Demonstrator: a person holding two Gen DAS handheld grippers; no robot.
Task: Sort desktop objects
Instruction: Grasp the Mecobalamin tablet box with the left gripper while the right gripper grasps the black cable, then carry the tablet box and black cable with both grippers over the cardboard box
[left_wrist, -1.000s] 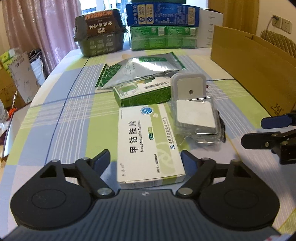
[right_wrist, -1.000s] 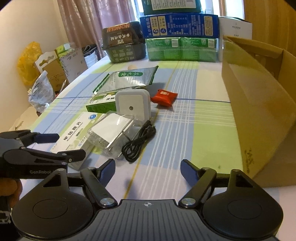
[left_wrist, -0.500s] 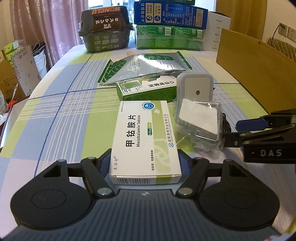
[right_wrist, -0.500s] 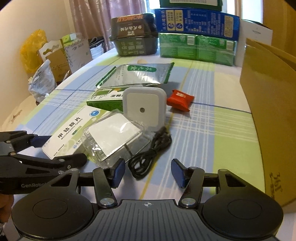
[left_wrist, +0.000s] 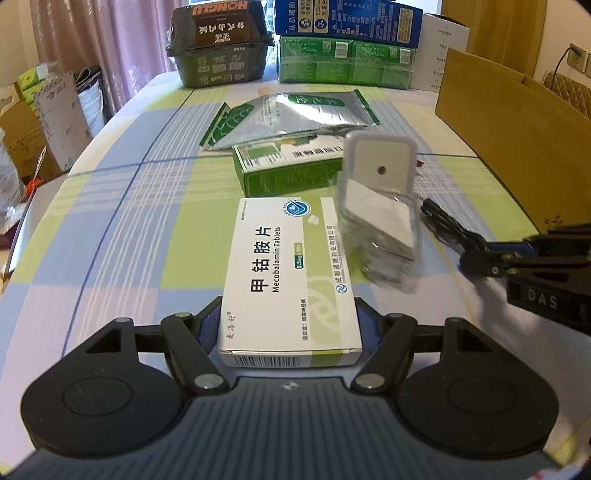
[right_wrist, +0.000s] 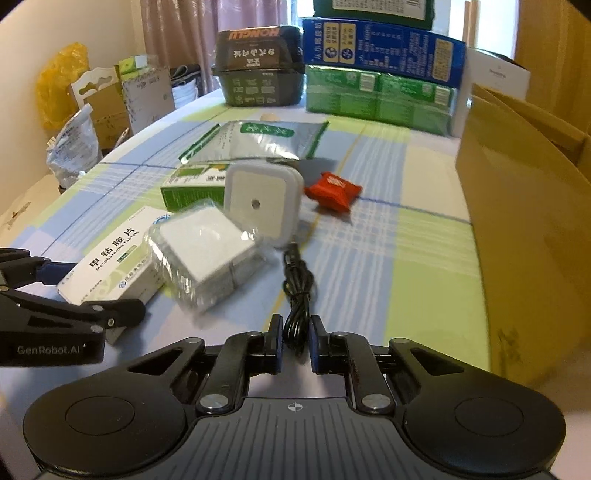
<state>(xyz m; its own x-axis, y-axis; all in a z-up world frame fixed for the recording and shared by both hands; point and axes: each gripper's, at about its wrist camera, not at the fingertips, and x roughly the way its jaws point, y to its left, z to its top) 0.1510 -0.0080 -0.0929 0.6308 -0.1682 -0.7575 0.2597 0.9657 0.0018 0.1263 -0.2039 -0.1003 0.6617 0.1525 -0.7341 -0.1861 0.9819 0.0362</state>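
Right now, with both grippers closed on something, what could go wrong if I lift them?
The right gripper pinches only the near end of the black cable; its far end lies by the clear plastic packet and white night light, so lifting may drag them. The left gripper clamps just the near end of the white medicine box, which could droop or slip.

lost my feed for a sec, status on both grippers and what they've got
Left gripper shut on Mecobalamin box. Right gripper shut on black cable. Clear plastic packet lies against the box; nothing blocks either.
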